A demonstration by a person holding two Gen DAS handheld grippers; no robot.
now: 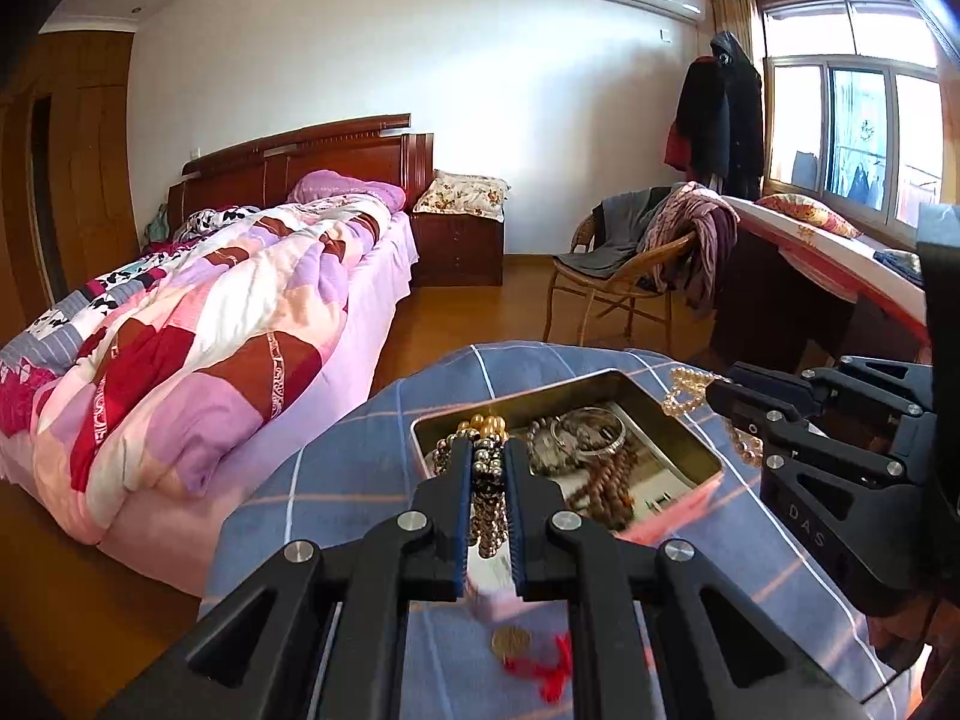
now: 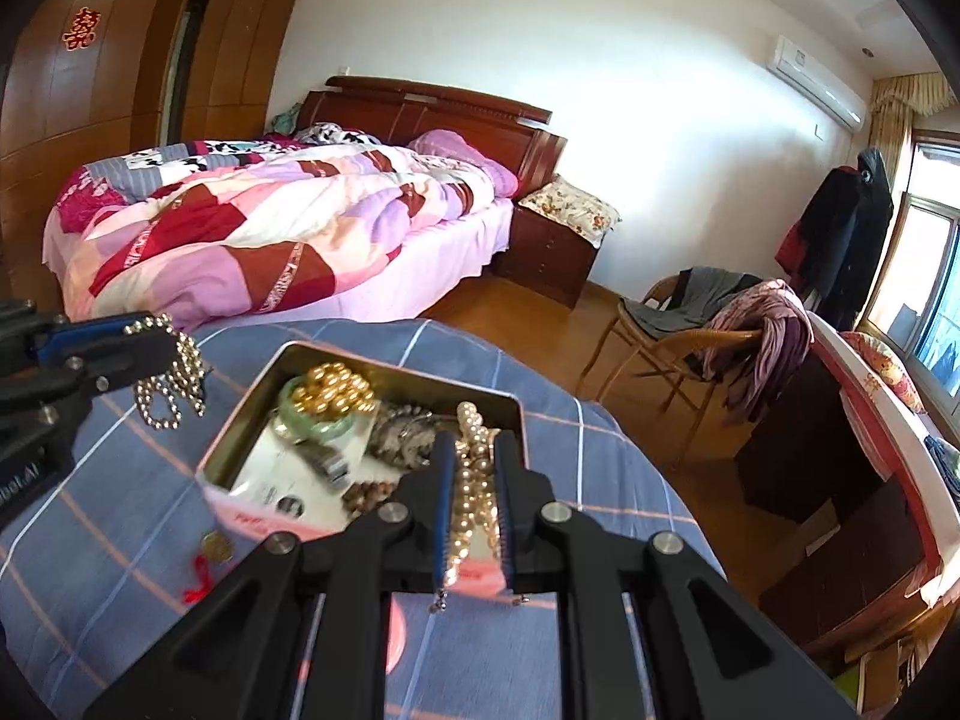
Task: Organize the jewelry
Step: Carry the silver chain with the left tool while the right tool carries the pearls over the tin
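tin (image 2: 255, 414): gold beads (image 2: 336, 390), green bangle (image 2: 300, 420) | left jaws clamp metal bead strand (image 1: 487, 480) | right jaws clamp pearl strand (image 2: 471, 480)

Right gripper (image 2: 471, 456) clamps pearl strand (image 2: 471, 480) — above tin (image 2: 240, 450).

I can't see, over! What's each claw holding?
Left gripper shut on metal bead chain. Right gripper shut on pearl necklace. Open tin below, unblocked.

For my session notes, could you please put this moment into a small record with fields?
surface: blue checked cloth
container: open metal tin, jewelry inside
left gripper: shut on metallic bead strand
right gripper: shut on pearl necklace
loose item: coin with red cord on cloth, near the tin
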